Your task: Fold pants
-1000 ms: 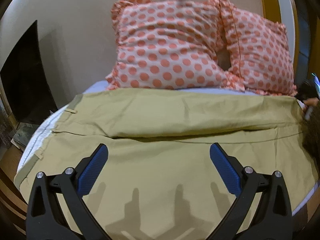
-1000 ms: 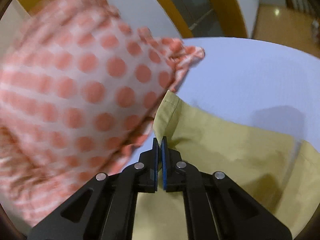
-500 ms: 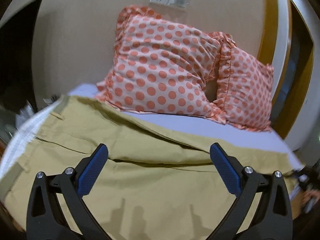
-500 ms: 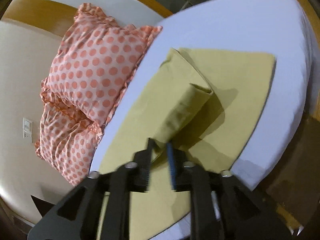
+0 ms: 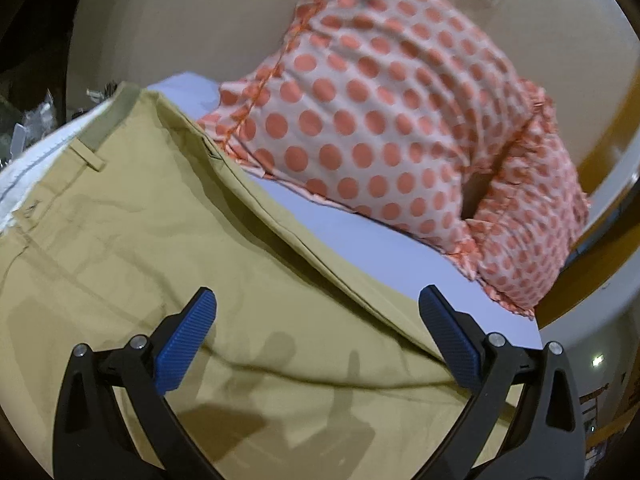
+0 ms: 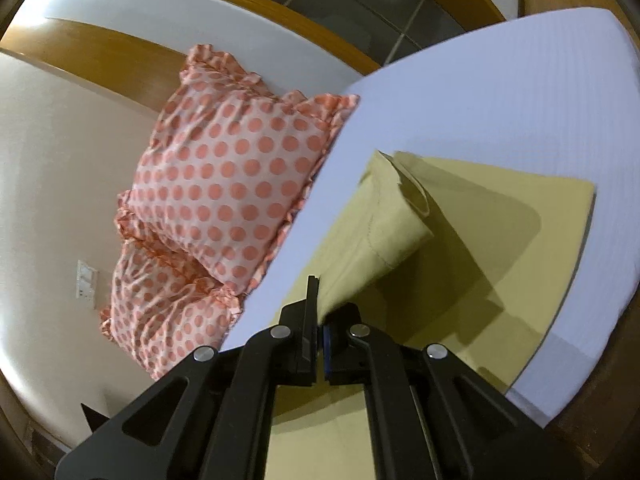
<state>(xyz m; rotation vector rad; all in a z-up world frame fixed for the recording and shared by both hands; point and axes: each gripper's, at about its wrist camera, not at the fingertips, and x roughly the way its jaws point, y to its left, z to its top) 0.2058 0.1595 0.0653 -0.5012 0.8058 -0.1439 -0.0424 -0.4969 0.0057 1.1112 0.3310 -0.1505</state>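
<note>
Left gripper (image 5: 318, 320), seen from its own wrist camera, stands with its jaws spread wide and nothing between them. Its blue pads (image 5: 186, 344) hang above the khaki pants (image 5: 140, 240), which lie spread across the lavender bed sheet (image 5: 360, 236). This view shows the waist end of the garment: a waistband (image 5: 106, 120) with a belt loop (image 5: 86, 156) at upper left, and white lining at the far left edge. A long fold edge runs diagonally from the waistband down toward the right finger. Two polka-dot pillows (image 5: 380, 128) lean against the beige wall (image 5: 180, 12) beyond the pants, the nearer one touching the garment's upper edge. Gripper shadows fall on the cloth in the foreground.

Right wrist view shows what the left cannot. The right gripper (image 6: 319, 320) is clamped tight on a pant leg (image 6: 376, 236), its jaws pressed together with fabric pinched between them. That leg rises off the bed from the jaws toward its hem, and hangs over the other leg (image 6: 520, 208), which lies flat on the sheet and carries the raised leg's shadow. The hem end of the flat leg reaches toward the sheet's far side. Both pillows appear here at left, alongside a wooden bed frame (image 6: 120, 56) and a wall switch plate (image 6: 86, 280). The waistband is out of sight in this view.
</note>
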